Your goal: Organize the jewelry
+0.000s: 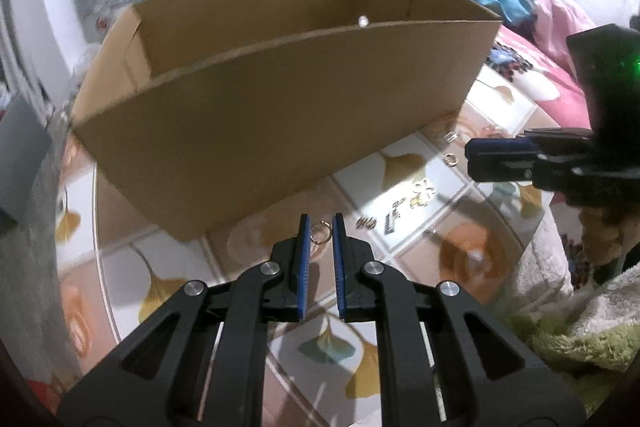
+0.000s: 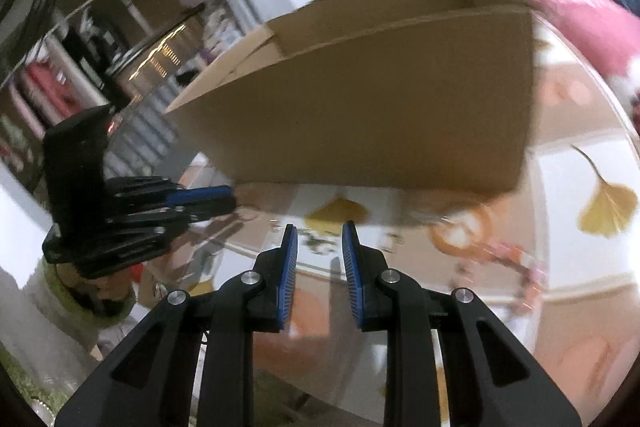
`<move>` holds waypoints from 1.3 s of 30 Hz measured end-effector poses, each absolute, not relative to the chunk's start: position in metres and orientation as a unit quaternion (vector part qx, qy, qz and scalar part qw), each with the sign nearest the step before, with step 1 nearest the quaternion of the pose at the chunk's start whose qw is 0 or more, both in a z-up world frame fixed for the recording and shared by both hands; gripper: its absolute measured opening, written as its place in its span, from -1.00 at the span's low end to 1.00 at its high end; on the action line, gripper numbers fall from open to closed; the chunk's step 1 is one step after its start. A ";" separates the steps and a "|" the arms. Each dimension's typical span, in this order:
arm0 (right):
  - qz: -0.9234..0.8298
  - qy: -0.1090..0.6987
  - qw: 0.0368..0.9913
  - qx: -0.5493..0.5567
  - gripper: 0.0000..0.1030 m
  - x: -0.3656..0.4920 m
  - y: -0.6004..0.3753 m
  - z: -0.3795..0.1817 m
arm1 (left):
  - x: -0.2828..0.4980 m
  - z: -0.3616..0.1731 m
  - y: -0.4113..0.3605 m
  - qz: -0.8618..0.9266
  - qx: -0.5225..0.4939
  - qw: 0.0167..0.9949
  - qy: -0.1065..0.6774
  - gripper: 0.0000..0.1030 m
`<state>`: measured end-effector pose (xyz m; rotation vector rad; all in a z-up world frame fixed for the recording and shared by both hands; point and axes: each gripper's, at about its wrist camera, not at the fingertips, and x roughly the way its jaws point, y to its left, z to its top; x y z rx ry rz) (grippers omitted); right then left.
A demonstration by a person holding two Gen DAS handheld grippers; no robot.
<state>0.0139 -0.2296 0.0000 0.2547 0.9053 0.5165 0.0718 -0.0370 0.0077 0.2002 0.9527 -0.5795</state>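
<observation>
Between my left hand-held gripper [image 1: 321,231] pads sits a gold ring [image 1: 320,231], nearly pinched; box [image 1: 280,107] at twelve o'clock; right hand-held gripper [image 2: 320,239] partly open, empty.

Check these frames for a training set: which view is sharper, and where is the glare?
Left wrist: fairly sharp; ring and small jewelry readable, glare patch on the table beside them. Right wrist: motion-smeared; box edges soft, wide glare on the tabletop at right.
</observation>
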 end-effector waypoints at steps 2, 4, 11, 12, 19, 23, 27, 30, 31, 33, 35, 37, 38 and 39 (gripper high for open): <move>0.255 0.437 0.858 0.088 -0.55 0.019 -0.209 0.001 | 0.071 0.004 -0.032 -0.270 0.085 0.845 0.453 -0.81; 0.260 0.441 0.858 0.044 -0.56 0.024 -0.186 0.000 | 0.069 0.000 -0.025 -0.269 0.076 0.845 0.455 -0.81; 0.262 0.451 0.851 -0.061 -0.70 0.039 -0.139 -0.005 | 0.065 -0.008 -0.012 -0.283 0.049 0.845 0.451 -0.81; 0.261 0.455 0.849 -0.069 -0.71 0.042 -0.136 -0.006 | 0.065 -0.008 -0.011 -0.285 0.046 0.845 0.450 -0.81; 0.257 0.479 0.831 -0.119 -0.77 0.051 -0.124 -0.012 | 0.065 -0.014 -0.006 -0.304 0.025 0.842 0.446 -0.81; 0.262 0.492 0.820 -0.133 -0.87 0.057 -0.119 -0.013 | 0.064 -0.014 -0.003 -0.309 0.016 0.841 0.443 -0.81; 0.269 0.506 0.809 -0.133 -0.92 0.058 -0.117 -0.014 | 0.065 -0.014 0.000 -0.309 0.009 0.843 0.441 -0.81; 0.274 0.512 0.808 -0.098 -0.97 0.063 -0.128 -0.010 | 0.065 -0.014 0.006 -0.308 0.004 0.844 0.439 -0.81; 0.277 0.514 0.808 -0.082 -0.97 0.065 -0.132 -0.007 | 0.065 -0.014 0.006 -0.308 0.003 0.844 0.438 -0.81; 0.275 0.512 0.812 -0.061 -0.97 0.069 -0.137 -0.003 | 0.064 -0.014 0.006 -0.307 0.003 0.846 0.437 -0.81; 0.274 0.508 0.815 -0.041 -0.97 0.070 -0.145 0.005 | 0.063 -0.013 0.008 -0.306 0.002 0.847 0.435 -0.81; 0.274 0.505 0.818 -0.024 -0.97 0.069 -0.153 0.012 | 0.062 -0.012 0.008 -0.305 0.001 0.848 0.432 -0.81; 0.274 0.502 0.820 -0.014 -0.97 0.069 -0.157 0.016 | 0.061 -0.011 0.007 -0.305 0.001 0.849 0.431 -0.81; 0.274 0.499 0.822 -0.009 -0.97 0.069 -0.159 0.018 | 0.059 -0.010 0.008 -0.305 0.000 0.850 0.429 -0.81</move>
